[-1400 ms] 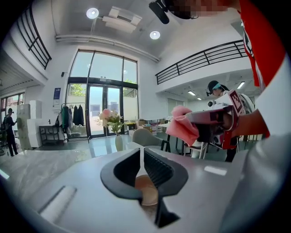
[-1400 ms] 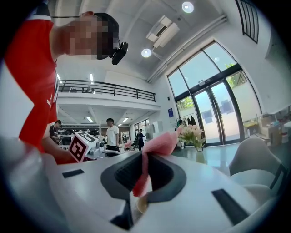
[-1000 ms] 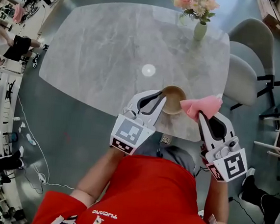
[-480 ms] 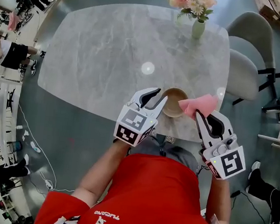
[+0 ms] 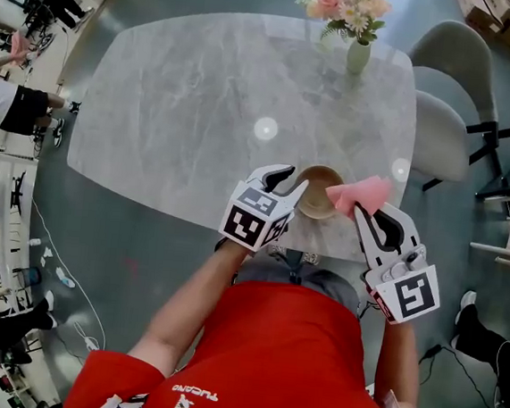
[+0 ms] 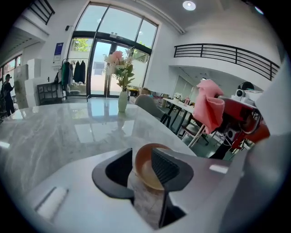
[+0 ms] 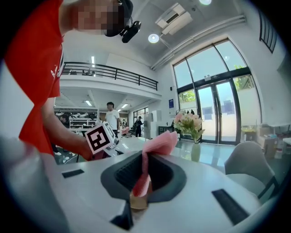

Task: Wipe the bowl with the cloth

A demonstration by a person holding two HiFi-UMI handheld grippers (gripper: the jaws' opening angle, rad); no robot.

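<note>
My left gripper [image 5: 293, 179] jaws apart, just been opening; brown bowl [image 5: 317, 194] rim between them, ungripped, near table [image 5: 202, 104] edge. Right gripper [image 5: 370, 220] clamps pink cloth [image 5: 356, 195], touching bowl's right side.

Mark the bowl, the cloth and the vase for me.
bowl [image 5: 317, 196], head view, its inside.
cloth [image 5: 356, 196], head view, middle of the pink fold.
vase [image 5: 358, 58], head view, its body.

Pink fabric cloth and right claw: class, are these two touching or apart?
Touching. The right gripper view shows the pink fabric cloth pinched between the closed jaws of the right claw, its free end standing up above them.
</note>
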